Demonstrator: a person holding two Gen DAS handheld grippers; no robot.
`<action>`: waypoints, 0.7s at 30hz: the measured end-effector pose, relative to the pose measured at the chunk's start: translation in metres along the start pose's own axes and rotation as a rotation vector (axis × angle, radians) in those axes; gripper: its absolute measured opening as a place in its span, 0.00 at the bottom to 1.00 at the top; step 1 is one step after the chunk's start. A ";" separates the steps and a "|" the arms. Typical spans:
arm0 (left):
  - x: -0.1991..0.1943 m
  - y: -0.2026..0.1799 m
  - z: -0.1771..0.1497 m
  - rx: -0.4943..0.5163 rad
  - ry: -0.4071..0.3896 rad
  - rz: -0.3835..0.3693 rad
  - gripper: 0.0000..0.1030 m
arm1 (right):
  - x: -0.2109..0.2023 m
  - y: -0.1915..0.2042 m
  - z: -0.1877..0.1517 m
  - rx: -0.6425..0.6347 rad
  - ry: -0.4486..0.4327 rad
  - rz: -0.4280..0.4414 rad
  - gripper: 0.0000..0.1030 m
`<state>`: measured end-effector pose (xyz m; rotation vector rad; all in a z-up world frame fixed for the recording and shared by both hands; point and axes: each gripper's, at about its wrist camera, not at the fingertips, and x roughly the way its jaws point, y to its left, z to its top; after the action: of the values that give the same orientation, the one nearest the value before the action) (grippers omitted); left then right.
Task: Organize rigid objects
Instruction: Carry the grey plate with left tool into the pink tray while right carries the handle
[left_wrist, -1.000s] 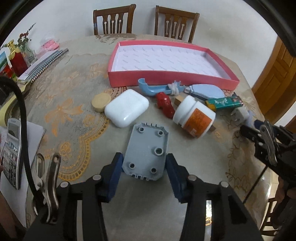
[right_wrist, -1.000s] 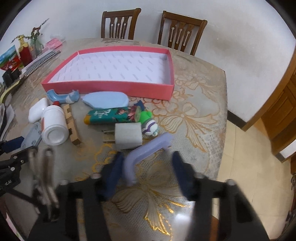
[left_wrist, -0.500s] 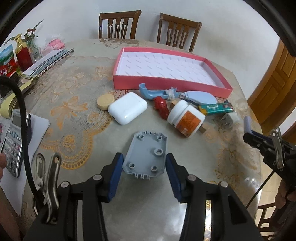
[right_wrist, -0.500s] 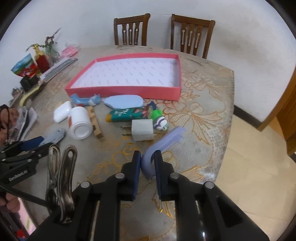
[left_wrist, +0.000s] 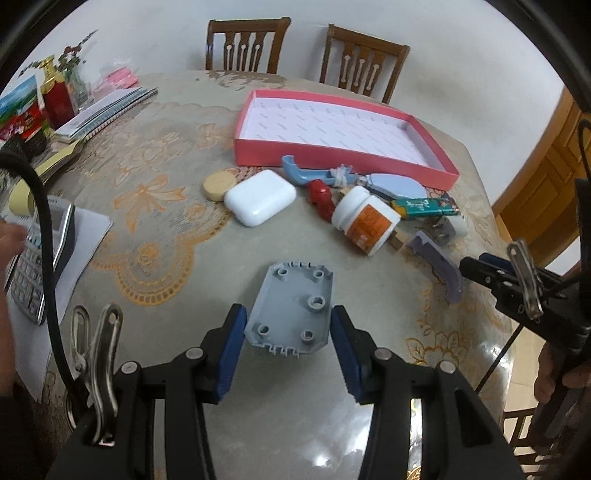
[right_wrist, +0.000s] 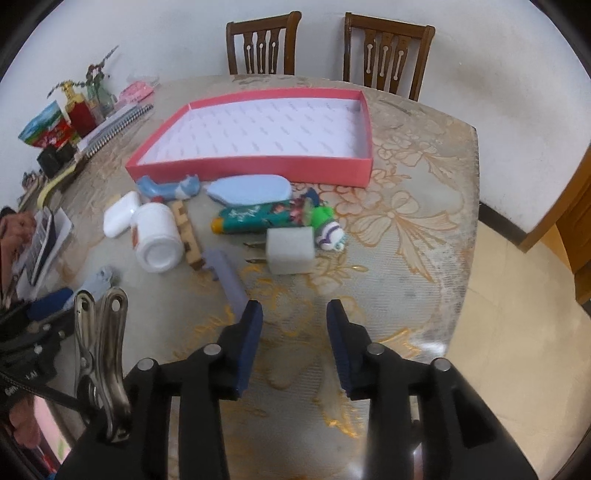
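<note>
A pink tray (left_wrist: 332, 162) (right_wrist: 258, 168) with a white patterned floor lies at the far side of the table. My left gripper (left_wrist: 288, 332) is open, its pads on either side of a grey plastic plate (left_wrist: 293, 310) that lies flat on the table. My right gripper (right_wrist: 295, 325) is open and empty; a lilac curved handle (right_wrist: 227, 277) (left_wrist: 439, 269) lies on the table just beyond its left finger. In front of the tray lie a white case (left_wrist: 260, 201), a white jar (left_wrist: 365, 219), a white plug cube (right_wrist: 290, 249) and a teal tube (right_wrist: 258, 219).
A calculator (left_wrist: 37, 254) on paper, notebooks (left_wrist: 107, 112) and a red box (left_wrist: 55, 103) sit at the left. Two wooden chairs (right_wrist: 328, 48) stand behind the table. The table's right edge (right_wrist: 469, 236) drops to the tiled floor.
My right gripper shut on the lilac handle, then opened and let it go; the handle now lies turned to the left. My left gripper stays open around the grey plate.
</note>
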<state>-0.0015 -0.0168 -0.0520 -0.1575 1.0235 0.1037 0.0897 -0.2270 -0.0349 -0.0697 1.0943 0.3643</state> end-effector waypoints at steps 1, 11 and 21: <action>-0.001 0.002 0.000 -0.004 0.000 0.000 0.48 | -0.002 0.002 0.000 0.002 -0.007 0.007 0.37; 0.000 0.005 0.000 0.005 0.010 0.014 0.48 | 0.008 0.045 -0.007 -0.128 0.002 -0.021 0.37; -0.011 -0.001 0.002 -0.010 0.001 0.000 0.48 | 0.013 0.051 -0.013 -0.118 0.042 -0.013 0.14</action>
<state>-0.0051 -0.0180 -0.0418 -0.1667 1.0238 0.1085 0.0679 -0.1788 -0.0459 -0.1897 1.1133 0.4165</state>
